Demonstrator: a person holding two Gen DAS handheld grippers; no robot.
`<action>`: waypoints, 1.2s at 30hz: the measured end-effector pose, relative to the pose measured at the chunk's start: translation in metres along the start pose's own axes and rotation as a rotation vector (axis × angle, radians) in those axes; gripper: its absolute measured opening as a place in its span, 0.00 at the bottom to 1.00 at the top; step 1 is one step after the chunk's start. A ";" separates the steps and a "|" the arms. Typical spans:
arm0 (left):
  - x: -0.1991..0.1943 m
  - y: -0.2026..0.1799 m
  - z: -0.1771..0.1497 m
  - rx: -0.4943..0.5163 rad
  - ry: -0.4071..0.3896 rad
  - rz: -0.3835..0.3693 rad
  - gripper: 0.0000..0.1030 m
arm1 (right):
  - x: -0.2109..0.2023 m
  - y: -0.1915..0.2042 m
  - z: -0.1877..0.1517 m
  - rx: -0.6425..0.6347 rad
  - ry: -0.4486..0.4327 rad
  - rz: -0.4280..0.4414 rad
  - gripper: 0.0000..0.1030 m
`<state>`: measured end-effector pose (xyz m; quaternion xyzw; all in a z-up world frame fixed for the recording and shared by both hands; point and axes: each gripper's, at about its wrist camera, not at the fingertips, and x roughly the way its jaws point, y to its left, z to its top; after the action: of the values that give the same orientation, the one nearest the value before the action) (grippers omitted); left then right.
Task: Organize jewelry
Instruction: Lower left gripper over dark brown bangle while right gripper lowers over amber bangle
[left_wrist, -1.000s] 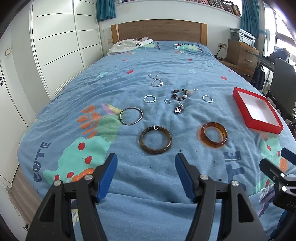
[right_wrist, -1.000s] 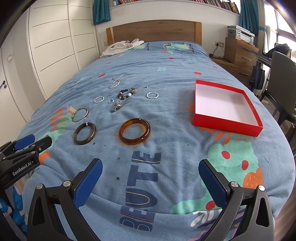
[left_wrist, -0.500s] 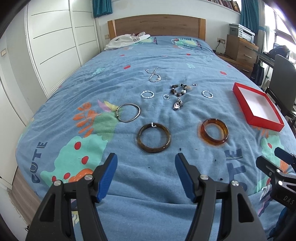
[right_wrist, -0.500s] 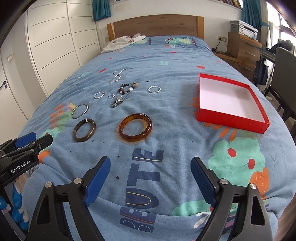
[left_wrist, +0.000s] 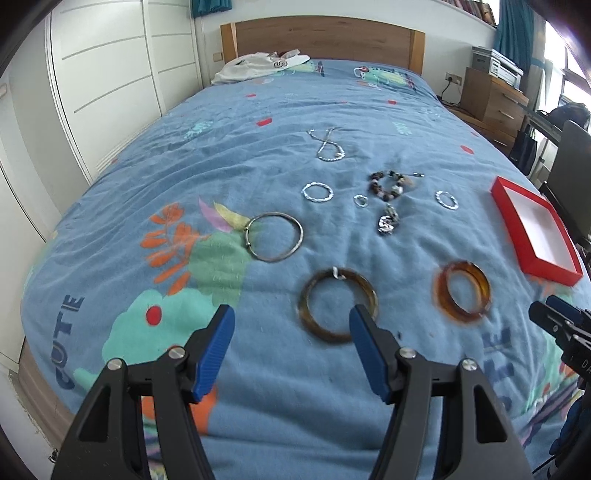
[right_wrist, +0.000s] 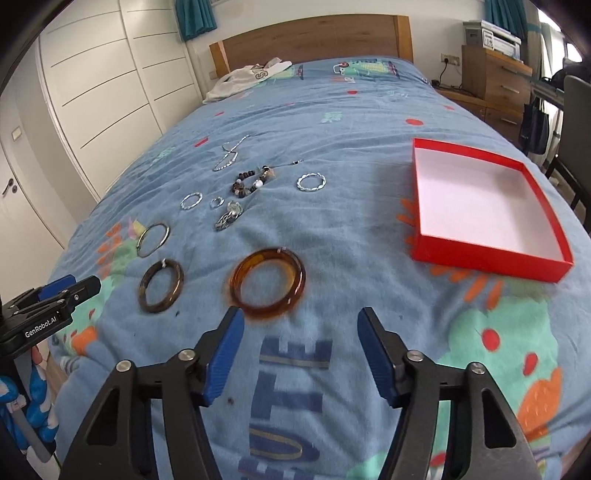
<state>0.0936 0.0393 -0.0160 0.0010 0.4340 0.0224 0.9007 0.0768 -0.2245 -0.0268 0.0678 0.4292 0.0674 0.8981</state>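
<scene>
Jewelry lies spread on a blue bedspread. A dark brown bangle (left_wrist: 338, 305) lies just ahead of my open, empty left gripper (left_wrist: 291, 321), partly behind the right fingertip. An amber bangle (right_wrist: 267, 282) lies just ahead of my open, empty right gripper (right_wrist: 300, 323); it also shows in the left wrist view (left_wrist: 463, 291). A thin metal bangle (left_wrist: 274, 242), small silver rings (left_wrist: 317, 192), a bead bracelet (left_wrist: 386, 184), a silver charm (left_wrist: 388, 221) and a silver chain (left_wrist: 328, 146) lie farther up. An empty red box (right_wrist: 480, 201) sits to the right.
A white garment (right_wrist: 251, 77) lies near the wooden headboard (right_wrist: 314, 37). White wardrobe doors (left_wrist: 103, 74) run along the left. A wooden dresser (right_wrist: 495, 81) and a dark chair (right_wrist: 576, 110) stand right of the bed.
Both grippers have moved forward, closer to the bangles. The right gripper's jaws have narrowed but stay open. The jewelry has not moved.
</scene>
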 end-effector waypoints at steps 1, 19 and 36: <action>0.004 0.002 0.003 -0.005 0.004 0.000 0.61 | 0.005 -0.001 0.004 0.002 0.001 0.000 0.60; 0.081 0.006 0.008 -0.030 0.106 0.010 0.60 | 0.093 -0.002 0.024 -0.006 0.117 0.012 0.52; 0.096 0.007 0.003 -0.039 0.130 -0.004 0.60 | 0.107 0.005 0.023 -0.059 0.128 -0.014 0.51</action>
<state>0.1553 0.0503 -0.0889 -0.0188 0.4910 0.0293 0.8705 0.1611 -0.2025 -0.0927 0.0339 0.4841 0.0777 0.8709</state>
